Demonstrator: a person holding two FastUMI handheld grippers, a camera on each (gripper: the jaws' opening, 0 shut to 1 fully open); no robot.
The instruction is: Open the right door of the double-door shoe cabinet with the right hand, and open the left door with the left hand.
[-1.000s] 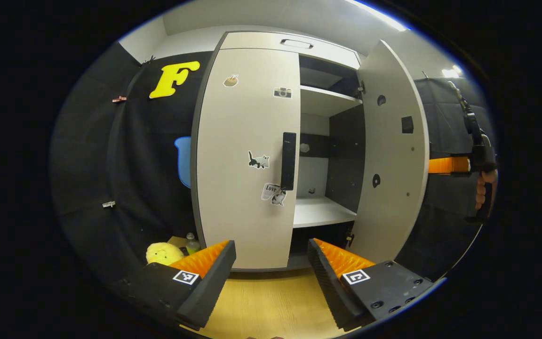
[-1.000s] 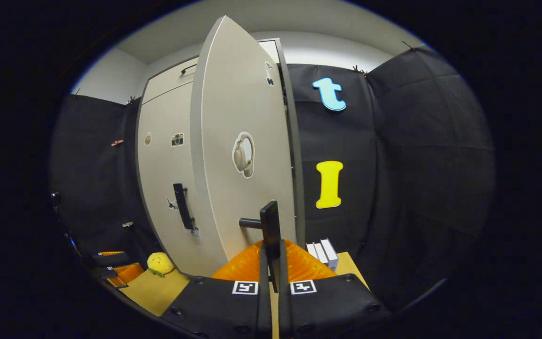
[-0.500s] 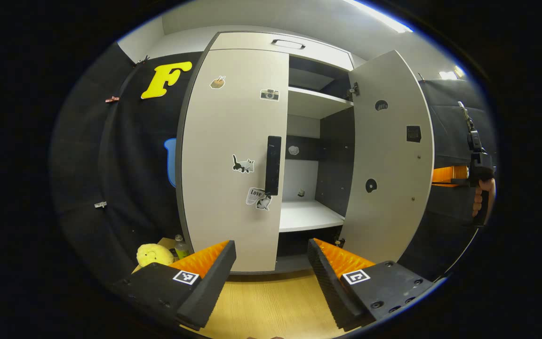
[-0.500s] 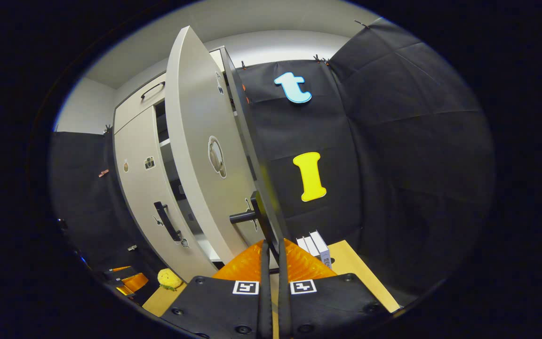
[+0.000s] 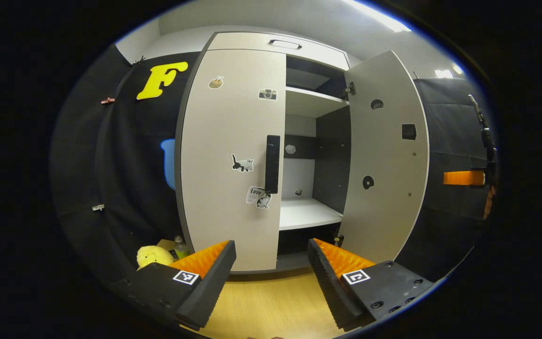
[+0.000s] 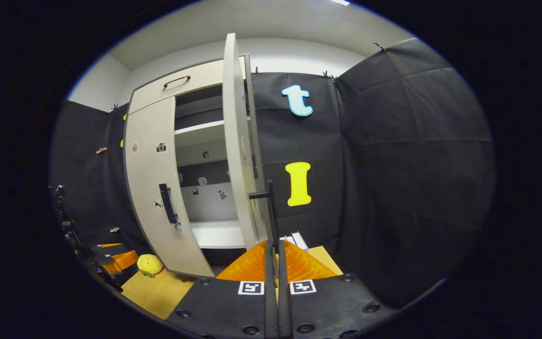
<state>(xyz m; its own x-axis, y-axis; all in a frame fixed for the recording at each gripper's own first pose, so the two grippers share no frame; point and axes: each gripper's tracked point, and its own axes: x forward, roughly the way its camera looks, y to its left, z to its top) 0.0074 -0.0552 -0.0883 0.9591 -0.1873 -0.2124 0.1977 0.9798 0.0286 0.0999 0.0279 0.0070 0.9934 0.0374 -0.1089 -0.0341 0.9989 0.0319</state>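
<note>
Now the left gripper (image 5: 271, 263), fingers spread wide, should travel straight to the left door's handle (image 5: 272, 164), straddle the vertical black bar, pinch it, then pull in an arc about the hinge side. Judging by the views, the left door (image 5: 231, 155) is closed, pale grey with small stickers. Beside it, the right door (image 6: 237, 155) stands swung out, and the right gripper (image 6: 275, 263) has its fingers pinched on that door's handle (image 6: 271, 212).

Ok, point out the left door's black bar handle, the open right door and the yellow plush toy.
black bar handle (image 5: 272, 164), left gripper view, mid-bar.
open pale right door (image 5: 386, 155), left gripper view, inner face.
yellow plush toy (image 5: 153, 255), left gripper view, its body.
</note>
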